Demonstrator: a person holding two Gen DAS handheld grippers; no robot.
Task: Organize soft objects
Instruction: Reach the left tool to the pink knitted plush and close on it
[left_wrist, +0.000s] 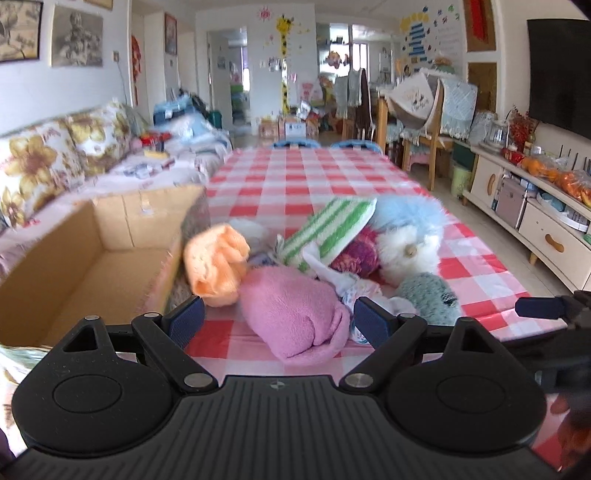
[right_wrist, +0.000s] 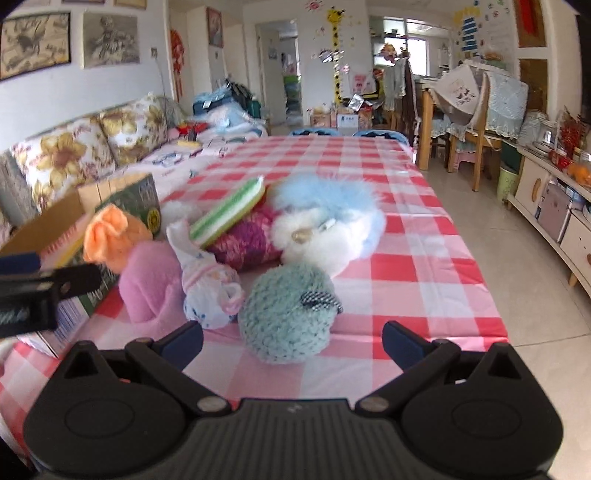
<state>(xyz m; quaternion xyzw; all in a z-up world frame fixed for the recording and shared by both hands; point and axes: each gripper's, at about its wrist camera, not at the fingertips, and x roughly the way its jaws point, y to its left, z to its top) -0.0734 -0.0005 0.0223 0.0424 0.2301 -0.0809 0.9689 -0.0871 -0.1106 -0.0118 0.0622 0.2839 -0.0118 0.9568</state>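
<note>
A heap of soft things lies on the checked tablecloth. In the left wrist view my left gripper (left_wrist: 277, 325) is open, its fingers on either side of the near end of a pink towel roll (left_wrist: 295, 314). Behind it lie an orange cloth (left_wrist: 218, 264), a green-striped cloth (left_wrist: 328, 230), a magenta yarn ball (left_wrist: 356, 253), a blue-white plush (left_wrist: 406, 236) and a teal knit piece (left_wrist: 428, 293). In the right wrist view my right gripper (right_wrist: 291, 341) is open, just short of the teal knit piece (right_wrist: 288, 312). A small white printed garment (right_wrist: 205, 284) lies left of it.
An open cardboard box (left_wrist: 110, 258) stands at the table's left edge, next to the sofa (left_wrist: 44, 162). The right gripper's fingertip shows at the right edge of the left wrist view (left_wrist: 543, 308). A sideboard (left_wrist: 535, 221) and dining chairs (left_wrist: 424, 122) stand to the right.
</note>
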